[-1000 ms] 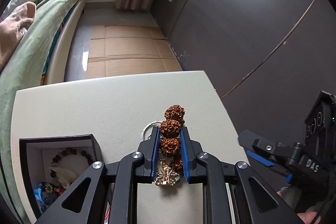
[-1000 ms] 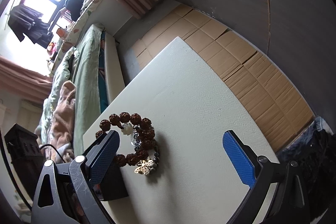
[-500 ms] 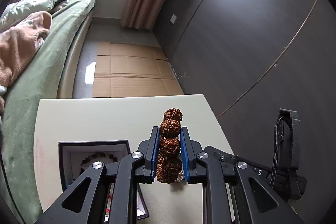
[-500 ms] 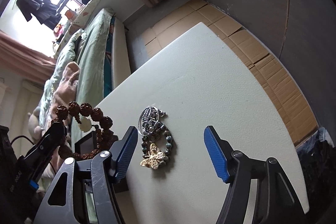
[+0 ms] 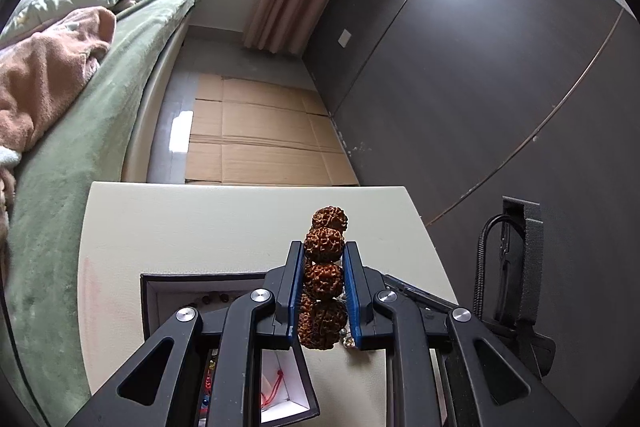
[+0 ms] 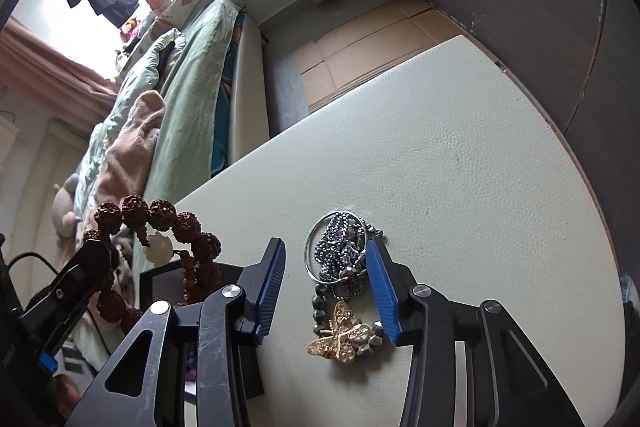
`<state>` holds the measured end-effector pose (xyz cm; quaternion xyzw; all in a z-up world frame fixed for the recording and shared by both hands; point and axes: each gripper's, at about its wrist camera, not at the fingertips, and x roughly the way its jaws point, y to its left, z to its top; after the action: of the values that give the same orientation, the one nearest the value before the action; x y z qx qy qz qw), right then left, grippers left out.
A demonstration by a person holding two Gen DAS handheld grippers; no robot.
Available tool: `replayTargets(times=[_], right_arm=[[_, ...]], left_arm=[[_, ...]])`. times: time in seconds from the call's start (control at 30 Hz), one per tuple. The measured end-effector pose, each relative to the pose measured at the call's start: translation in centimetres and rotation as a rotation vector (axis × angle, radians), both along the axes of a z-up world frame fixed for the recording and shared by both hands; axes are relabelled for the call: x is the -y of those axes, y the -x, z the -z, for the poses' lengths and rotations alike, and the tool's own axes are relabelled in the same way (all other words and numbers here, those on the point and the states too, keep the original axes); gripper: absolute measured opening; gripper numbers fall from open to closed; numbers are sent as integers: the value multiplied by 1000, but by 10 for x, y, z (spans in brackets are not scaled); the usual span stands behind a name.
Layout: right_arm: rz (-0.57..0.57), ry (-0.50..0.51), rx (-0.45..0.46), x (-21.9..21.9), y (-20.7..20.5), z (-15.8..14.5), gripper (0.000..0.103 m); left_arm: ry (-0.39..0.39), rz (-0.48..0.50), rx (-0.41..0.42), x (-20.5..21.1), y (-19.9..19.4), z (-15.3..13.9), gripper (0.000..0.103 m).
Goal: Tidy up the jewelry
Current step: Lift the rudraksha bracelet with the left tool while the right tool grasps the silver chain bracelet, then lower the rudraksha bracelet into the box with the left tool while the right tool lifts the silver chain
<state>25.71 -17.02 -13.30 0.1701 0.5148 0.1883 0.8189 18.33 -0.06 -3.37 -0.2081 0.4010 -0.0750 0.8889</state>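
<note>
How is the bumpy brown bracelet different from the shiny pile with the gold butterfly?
The brown bracelet hangs in the air, pinched by the left tool; the shiny pile lies on the table.
The bracelet has big rough brown beads and a pale charm; the pile has small dark beads, a silvery ring and a gold butterfly.
The right tool is closing around the pile, not yet gripping it.
Both are beaded jewelry.

Brown knobbly bead bracelet (image 5: 323,277) aloft; tangled silver-and-gold jewelry pile (image 6: 340,279) (tabletop).
</note>
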Motion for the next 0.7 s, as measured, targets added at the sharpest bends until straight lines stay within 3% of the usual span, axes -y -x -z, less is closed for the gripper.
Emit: replayTargets(times=[0.17, 0.43, 0.5, 0.57, 0.7], right_arm=[[-16, 25, 11, -13, -4, 3, 37], [-39, 176, 18, -30, -7, 9, 37], [-39, 208, 32, -32, -5, 9, 33], [-30, 248, 40, -30, -2, 9, 14], [-11, 172, 29, -16, 1, 7, 11]], left_arm=[[13, -10, -7, -8, -4, 3, 20], [32, -23, -17, -17, -4, 4, 20], [33, -24, -16, -18, -3, 4, 20], [32, -24, -14, -18, -1, 2, 20], [35, -28, -11, -19, 4, 1, 20]])
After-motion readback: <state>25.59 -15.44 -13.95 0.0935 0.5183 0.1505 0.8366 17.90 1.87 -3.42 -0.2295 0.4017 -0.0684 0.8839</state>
